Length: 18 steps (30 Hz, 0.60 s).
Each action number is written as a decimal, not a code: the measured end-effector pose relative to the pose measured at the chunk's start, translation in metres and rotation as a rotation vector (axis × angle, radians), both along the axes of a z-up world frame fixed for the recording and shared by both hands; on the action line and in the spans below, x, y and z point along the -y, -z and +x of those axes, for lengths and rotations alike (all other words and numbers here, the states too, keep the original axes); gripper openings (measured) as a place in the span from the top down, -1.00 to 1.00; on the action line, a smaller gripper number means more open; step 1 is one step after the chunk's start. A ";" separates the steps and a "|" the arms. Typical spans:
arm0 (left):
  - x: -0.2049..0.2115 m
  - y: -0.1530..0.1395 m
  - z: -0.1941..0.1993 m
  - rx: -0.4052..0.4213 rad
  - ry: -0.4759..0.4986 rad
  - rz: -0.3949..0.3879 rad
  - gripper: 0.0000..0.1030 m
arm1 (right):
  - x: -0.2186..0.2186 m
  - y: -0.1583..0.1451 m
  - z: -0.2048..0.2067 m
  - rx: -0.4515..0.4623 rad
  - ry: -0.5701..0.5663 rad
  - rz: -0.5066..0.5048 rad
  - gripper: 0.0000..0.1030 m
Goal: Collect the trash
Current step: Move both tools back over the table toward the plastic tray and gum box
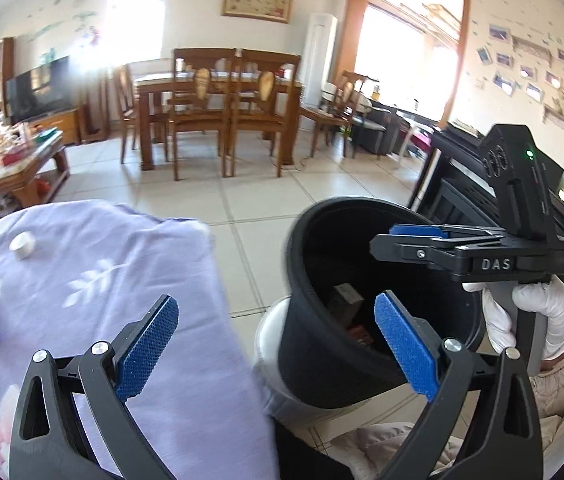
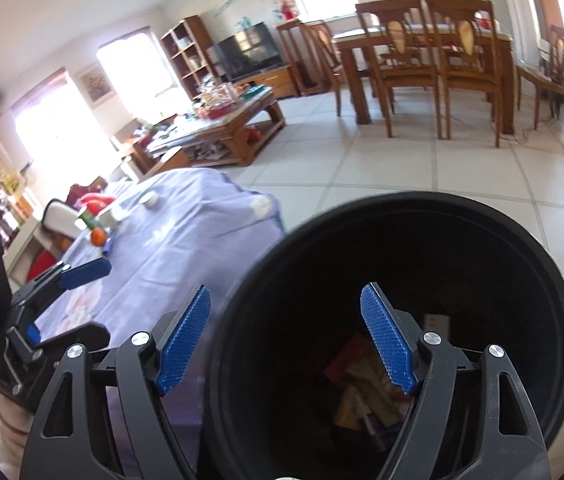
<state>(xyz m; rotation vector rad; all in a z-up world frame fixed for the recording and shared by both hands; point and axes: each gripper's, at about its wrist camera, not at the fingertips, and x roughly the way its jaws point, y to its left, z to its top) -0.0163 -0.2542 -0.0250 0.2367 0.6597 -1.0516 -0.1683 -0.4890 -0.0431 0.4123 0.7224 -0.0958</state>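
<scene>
A black trash bin (image 1: 334,344) stands on the floor beside a table with a lilac floral cloth (image 1: 113,280). Wrappers and small boxes (image 2: 366,384) lie in the bin (image 2: 502,264). My left gripper (image 1: 277,344) is open and empty, between the table edge and the bin. My right gripper (image 2: 286,340) is open and empty over the bin's rim; it also shows in the left wrist view (image 1: 386,240). On the cloth (image 2: 169,248) lie a white cap (image 1: 22,245), an orange (image 2: 98,236) and other small items at the far left.
Tiled floor (image 1: 249,200) stretches ahead to a wooden dining table with chairs (image 1: 217,96). A cluttered coffee table (image 2: 217,128) and a TV (image 2: 247,50) stand at the left. A black cabinet (image 1: 466,184) stands right of the bin.
</scene>
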 end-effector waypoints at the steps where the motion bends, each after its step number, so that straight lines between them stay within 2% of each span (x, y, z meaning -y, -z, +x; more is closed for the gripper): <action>1: -0.008 -0.001 0.004 -0.002 -0.016 -0.006 -0.90 | -0.008 -0.002 0.006 0.001 -0.013 -0.003 -0.49; 12: -0.105 -0.010 0.048 -0.014 -0.202 -0.059 -0.90 | -0.096 -0.013 0.082 0.003 -0.162 -0.023 -0.50; 18: -0.165 -0.012 0.080 -0.053 -0.335 -0.104 -0.90 | -0.143 -0.013 0.126 -0.004 -0.246 -0.025 -0.50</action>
